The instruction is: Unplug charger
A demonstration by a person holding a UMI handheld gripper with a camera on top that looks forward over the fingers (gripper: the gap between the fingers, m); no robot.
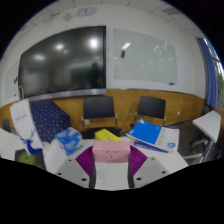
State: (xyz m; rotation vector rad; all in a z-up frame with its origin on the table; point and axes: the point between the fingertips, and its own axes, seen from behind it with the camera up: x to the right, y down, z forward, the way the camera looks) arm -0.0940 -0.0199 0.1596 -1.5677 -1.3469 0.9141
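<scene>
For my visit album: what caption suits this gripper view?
Gripper fingers around a pink box on a cluttered table, chairs and wall screen beyond.

Gripper [111, 168] fingers are spread, purple pads [86, 160] facing inward. A pink box [111, 150] stands between the fingers; whether the pads touch it cannot be told. At 12 o'clock from the box lies a yellow item [105, 134]. At 10 o'clock sits a light-blue carton [67, 141], with a dark blue patterned bag [49, 119] beyond it. At 2 o'clock lies a blue book [148, 133] on white sheets. Two dark chairs [99, 108] stand beyond the desk [125, 128], against a wood-panelled wall. Above them hang a dark screen [62, 60] at 11 o'clock and a whiteboard [143, 57] at 1 o'clock. No charger can be made out.
</scene>
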